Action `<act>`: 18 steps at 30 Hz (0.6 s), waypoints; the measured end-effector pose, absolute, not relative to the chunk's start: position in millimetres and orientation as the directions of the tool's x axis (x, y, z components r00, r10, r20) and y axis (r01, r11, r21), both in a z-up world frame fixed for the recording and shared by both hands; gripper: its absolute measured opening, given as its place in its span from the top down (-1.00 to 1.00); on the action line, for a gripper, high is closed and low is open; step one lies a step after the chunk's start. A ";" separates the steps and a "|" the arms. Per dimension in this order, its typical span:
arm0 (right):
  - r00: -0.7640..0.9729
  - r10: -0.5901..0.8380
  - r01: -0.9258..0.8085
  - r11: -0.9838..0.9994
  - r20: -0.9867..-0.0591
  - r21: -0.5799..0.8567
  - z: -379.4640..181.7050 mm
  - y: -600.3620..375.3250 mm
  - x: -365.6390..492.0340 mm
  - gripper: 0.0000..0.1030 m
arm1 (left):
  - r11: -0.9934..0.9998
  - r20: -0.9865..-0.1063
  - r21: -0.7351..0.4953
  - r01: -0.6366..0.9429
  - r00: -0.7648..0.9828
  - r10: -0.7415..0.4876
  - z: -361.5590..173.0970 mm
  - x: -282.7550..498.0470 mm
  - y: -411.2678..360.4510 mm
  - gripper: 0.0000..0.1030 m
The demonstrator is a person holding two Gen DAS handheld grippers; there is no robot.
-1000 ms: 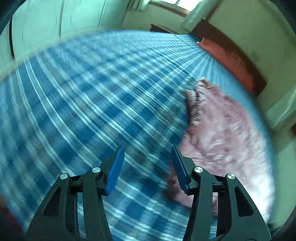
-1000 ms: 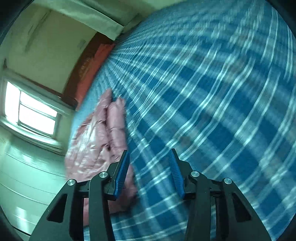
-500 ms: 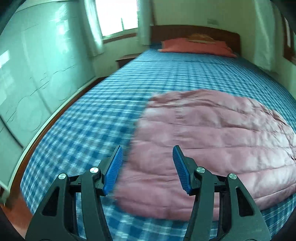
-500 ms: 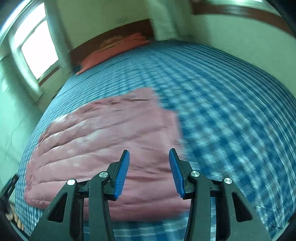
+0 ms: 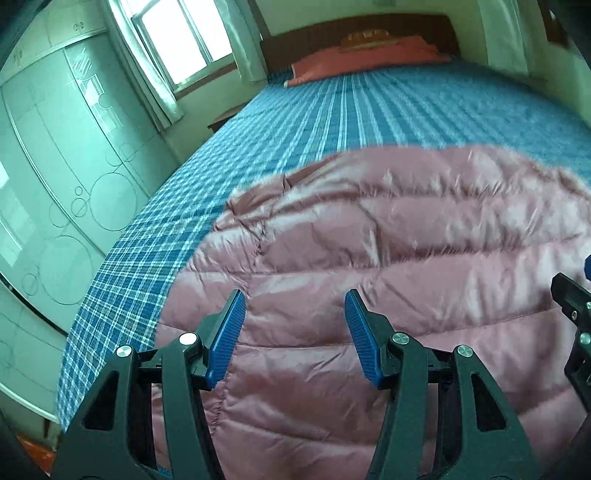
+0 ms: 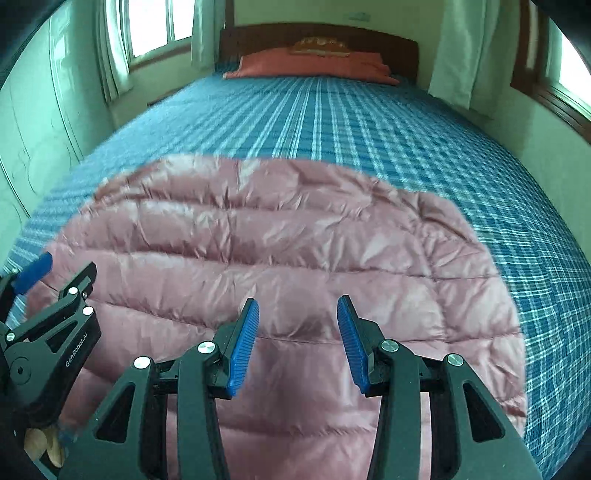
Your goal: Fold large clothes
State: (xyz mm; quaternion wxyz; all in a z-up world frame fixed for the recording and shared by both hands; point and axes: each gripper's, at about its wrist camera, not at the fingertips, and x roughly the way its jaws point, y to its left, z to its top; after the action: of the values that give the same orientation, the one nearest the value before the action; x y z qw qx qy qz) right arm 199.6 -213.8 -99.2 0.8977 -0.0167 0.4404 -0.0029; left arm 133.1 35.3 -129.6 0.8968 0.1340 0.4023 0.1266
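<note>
A pink quilted puffer jacket (image 5: 388,266) lies spread flat on the near end of a bed with a blue plaid cover (image 5: 332,118). It also shows in the right wrist view (image 6: 277,240). My left gripper (image 5: 293,317) is open and empty, hovering over the jacket's left part. My right gripper (image 6: 297,323) is open and empty over the jacket's middle. The left gripper's body shows at the left edge of the right wrist view (image 6: 48,332). The right gripper's body shows at the right edge of the left wrist view (image 5: 576,325).
A red pillow (image 6: 310,64) lies at the dark wooden headboard (image 6: 317,35) at the far end. A pale wardrobe (image 5: 55,166) stands along the bed's left side. Windows with curtains (image 5: 173,48) are at the far left and right. The bed's near left corner (image 5: 74,387) drops to the floor.
Both grippers have swung from the bare plaid cover to face the jacket and moved in over it. Both stay open and empty.
</note>
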 end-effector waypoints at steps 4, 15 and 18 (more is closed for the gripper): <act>0.575 -0.050 -0.012 0.998 -0.817 -0.070 -131.0 -208.9 206.5 0.13 | 0.938 -0.709 0.328 -0.107 0.628 0.320 -148.2 137.4 34.3 0.06; 0.599 -0.009 0.012 1.000 -0.801 -0.002 -101.9 -208.3 233.1 0.13 | 0.965 -0.698 0.238 -0.109 0.672 0.248 -114.6 156.0 32.9 0.20; 0.596 -0.014 0.005 1.000 -0.803 -0.014 -108.0 -200.9 244.7 0.13 | 0.967 -0.732 0.232 -0.104 0.636 0.244 -129.6 173.9 29.4 0.20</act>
State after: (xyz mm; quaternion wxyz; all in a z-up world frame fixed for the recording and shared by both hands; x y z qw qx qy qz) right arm 244.7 -200.9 -108.0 0.8933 -0.0054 0.4494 -0.0053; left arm 173.9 29.4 -129.6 0.9004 0.0842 0.4156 0.0967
